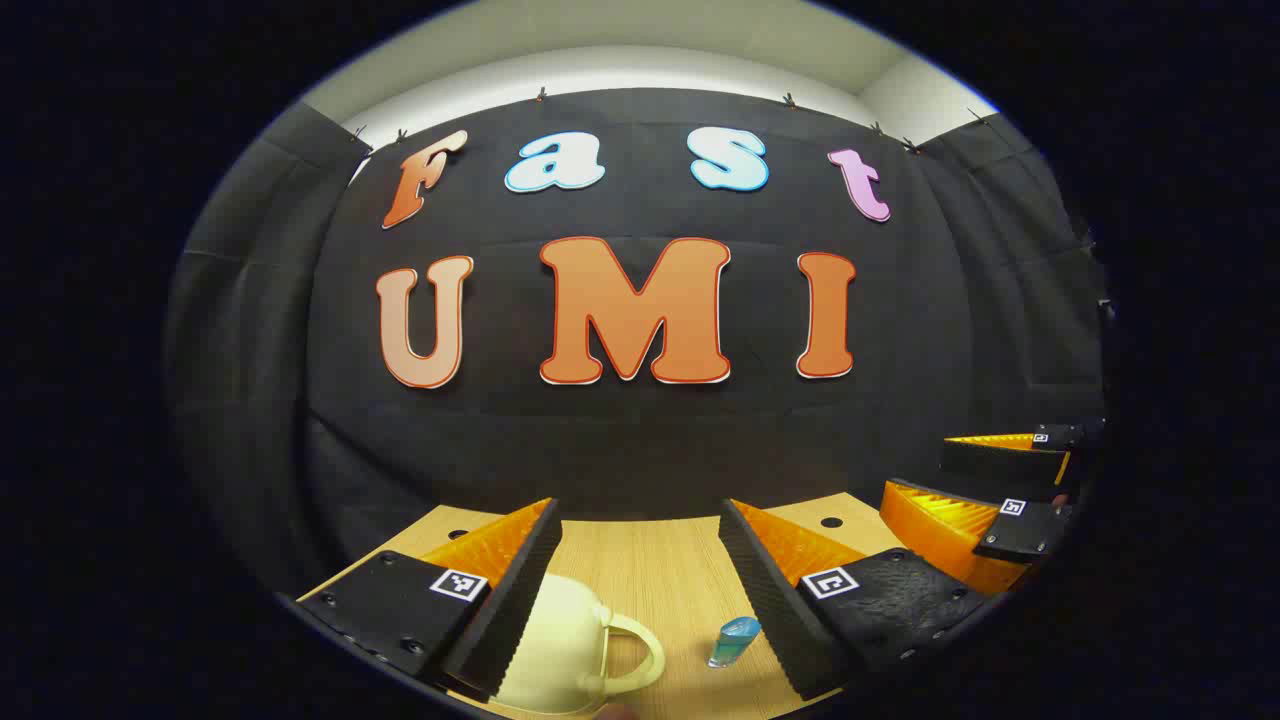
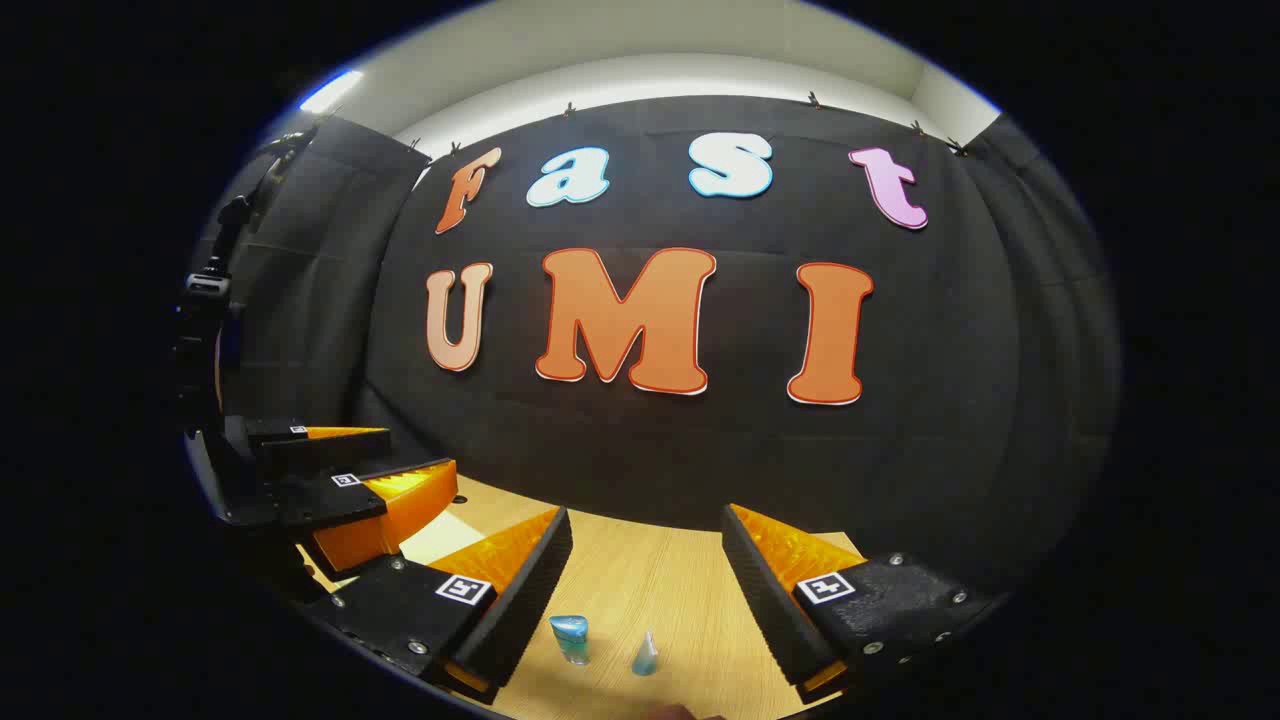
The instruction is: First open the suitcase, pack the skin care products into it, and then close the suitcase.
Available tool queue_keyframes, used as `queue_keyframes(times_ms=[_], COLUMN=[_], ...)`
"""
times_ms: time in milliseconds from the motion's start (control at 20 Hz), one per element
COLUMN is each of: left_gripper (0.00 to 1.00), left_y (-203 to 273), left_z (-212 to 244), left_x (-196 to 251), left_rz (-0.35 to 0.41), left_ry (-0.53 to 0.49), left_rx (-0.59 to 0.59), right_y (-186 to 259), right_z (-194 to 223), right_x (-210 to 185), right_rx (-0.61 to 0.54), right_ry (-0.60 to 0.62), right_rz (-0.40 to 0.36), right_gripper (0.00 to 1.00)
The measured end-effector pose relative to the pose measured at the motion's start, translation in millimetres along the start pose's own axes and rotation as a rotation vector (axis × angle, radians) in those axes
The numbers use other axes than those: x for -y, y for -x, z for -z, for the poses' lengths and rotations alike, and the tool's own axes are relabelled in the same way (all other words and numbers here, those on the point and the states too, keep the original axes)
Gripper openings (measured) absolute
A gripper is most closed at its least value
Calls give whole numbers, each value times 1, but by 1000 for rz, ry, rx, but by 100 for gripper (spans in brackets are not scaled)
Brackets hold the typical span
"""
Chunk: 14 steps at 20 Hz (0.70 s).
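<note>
While both grippers hang above the pale wood-grain tabletop, nothing sits between either pair of fingers. Nearest in the left gripper view, the left gripper has its black, orange-backed fingers spread wide and released, holding nothing. Between them at the lower edge stands a cream-coloured rounded container with a looped handle, its body just beside the left-hand finger and partly hidden by it; whether it is the suitcase or some other piece cannot be told. To the right of that cream container, apart from it on the tabletop, stands a small translucent blue bottle, close to the inner face of the other finger. Farther off, well to the right of the cream container and beyond the blue bottle, the right gripper shows at the edge with its two orange fingers parted.

Nearest in the right gripper view, the right gripper is likewise released, its fingers wide and bare. On the tabletop between them stands the small blue bottle, and just to its right a smaller pale blue cone-tipped bottle, apart from it. Farther to the left of the blue bottle, the left gripper shows with its fingers parted. Behind everything hangs the black cloth wall.
</note>
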<state>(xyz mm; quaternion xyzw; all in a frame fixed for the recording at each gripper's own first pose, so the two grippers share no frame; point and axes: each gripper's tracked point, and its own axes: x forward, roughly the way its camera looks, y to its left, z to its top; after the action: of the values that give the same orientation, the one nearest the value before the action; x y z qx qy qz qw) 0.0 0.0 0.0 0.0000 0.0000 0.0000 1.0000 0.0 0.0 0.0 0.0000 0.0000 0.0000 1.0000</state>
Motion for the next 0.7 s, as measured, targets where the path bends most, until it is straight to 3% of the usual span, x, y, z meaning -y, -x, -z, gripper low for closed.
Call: queue_keyframes(times_ms=[700], left_gripper=[98], left_y=[5], left_z=[14], left_x=[12], left_rz=[12], left_ry=[-49], left_rx=[-53], right_y=[3], right_z=[-8], right_x=[2], right_rx=[13], right_ry=[-28], right_rz=[-3], right_gripper=[95])
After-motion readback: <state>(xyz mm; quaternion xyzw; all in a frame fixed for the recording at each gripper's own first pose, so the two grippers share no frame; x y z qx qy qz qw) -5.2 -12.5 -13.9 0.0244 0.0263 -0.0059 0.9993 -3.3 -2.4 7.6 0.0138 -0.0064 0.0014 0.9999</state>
